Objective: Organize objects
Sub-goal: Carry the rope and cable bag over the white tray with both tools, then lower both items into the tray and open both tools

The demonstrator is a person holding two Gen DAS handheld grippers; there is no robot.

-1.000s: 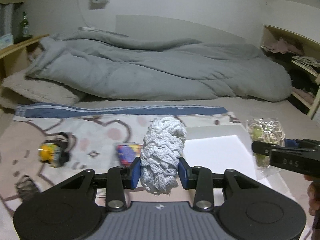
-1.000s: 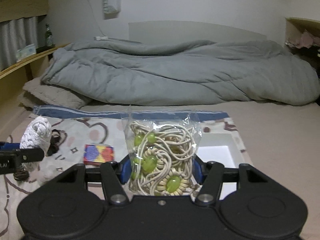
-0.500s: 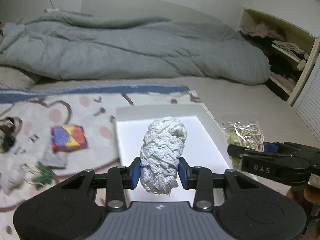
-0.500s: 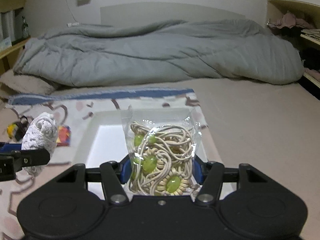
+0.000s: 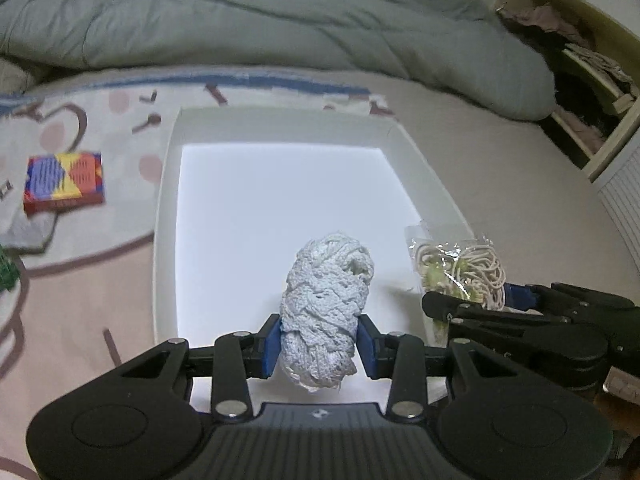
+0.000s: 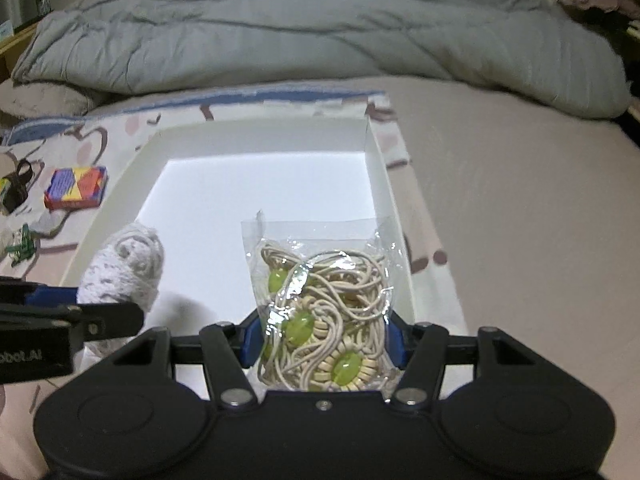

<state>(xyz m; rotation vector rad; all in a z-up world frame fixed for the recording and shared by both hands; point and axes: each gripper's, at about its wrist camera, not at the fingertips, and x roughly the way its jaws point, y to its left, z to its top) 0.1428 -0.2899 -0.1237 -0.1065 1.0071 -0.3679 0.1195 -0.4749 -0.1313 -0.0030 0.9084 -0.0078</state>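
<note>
White crocheted yarn, wound into a bundle (image 5: pixel 324 312), is clamped between the blue pads of the left gripper (image 5: pixel 320 346), whose jaws are drawn narrow against its lower half. The bundle is held upright above the near part of a shallow white cardboard box (image 5: pixel 168 184), over its bright floor. In the right wrist view the same bundle (image 6: pixel 128 268) is seen at the left, over the box's near left area.

A clear plastic bag of cream cord and green beads (image 6: pixel 324 312) is gripped by the right gripper (image 6: pixel 320 344), its jaws set at a middling width and pressed on the bag's two sides. The bag is held upright above the box's near right corner, close to the right wall (image 6: pixel 384 192). From the left wrist view, the bag (image 5: pixel 460 272) and the right gripper (image 5: pixel 480 308) are seen just to the right of the yarn, apart from it.

The box is laid on a patterned pink and cream blanket (image 5: pixel 80 280). A small red, blue and yellow box (image 5: pixel 64 180) is left on the blanket to the left of the white box. Farther left, a dark object (image 6: pixel 16 188) and something green, possibly clips (image 6: pixel 24 246), are too blurred to be identified. A grey duvet (image 6: pixel 320 28) is heaped behind.
</note>
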